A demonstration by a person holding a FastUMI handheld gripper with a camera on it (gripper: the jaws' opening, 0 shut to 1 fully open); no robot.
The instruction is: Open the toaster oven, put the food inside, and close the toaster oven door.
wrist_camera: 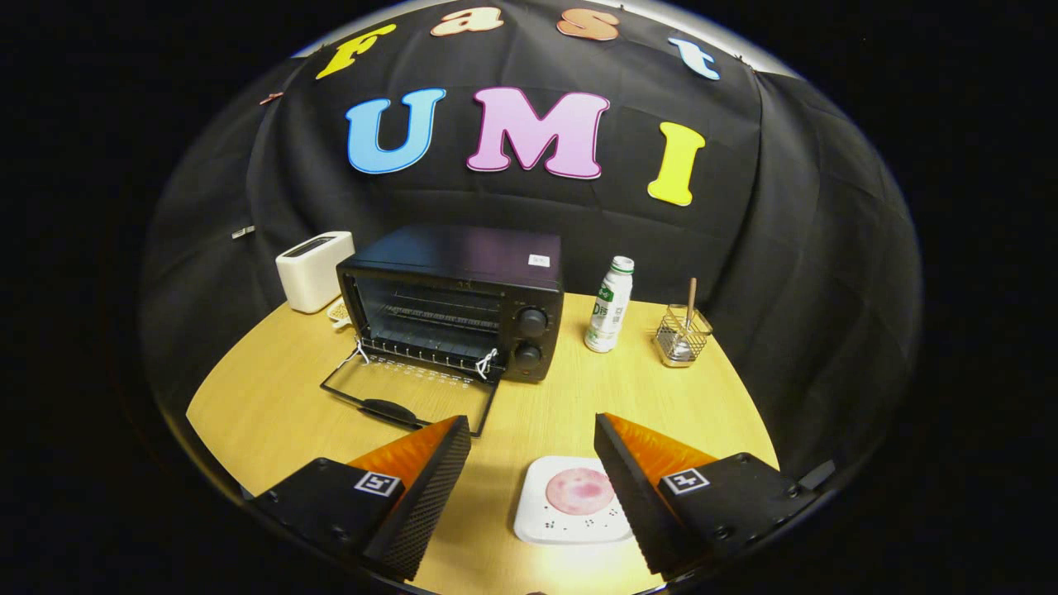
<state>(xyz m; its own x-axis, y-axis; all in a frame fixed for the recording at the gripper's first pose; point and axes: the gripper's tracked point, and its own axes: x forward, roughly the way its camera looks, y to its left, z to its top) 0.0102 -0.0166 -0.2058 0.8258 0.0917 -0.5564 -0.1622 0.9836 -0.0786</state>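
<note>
Oven (450,302) door (409,392) already down flat. I judge the food step next. Fingers (532,475) wide, empty; ham (580,491) on plate (537,521) between them, well before oven. Next: lower, close on ham.

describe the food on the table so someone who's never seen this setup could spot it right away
Start at the black toaster oven at the back of the wooden table, its door folded down open. Come forward to the open gripper; between its fingers lies a white square plate. The food is the round pink slice on that plate, the only pink thing on the table.
</note>
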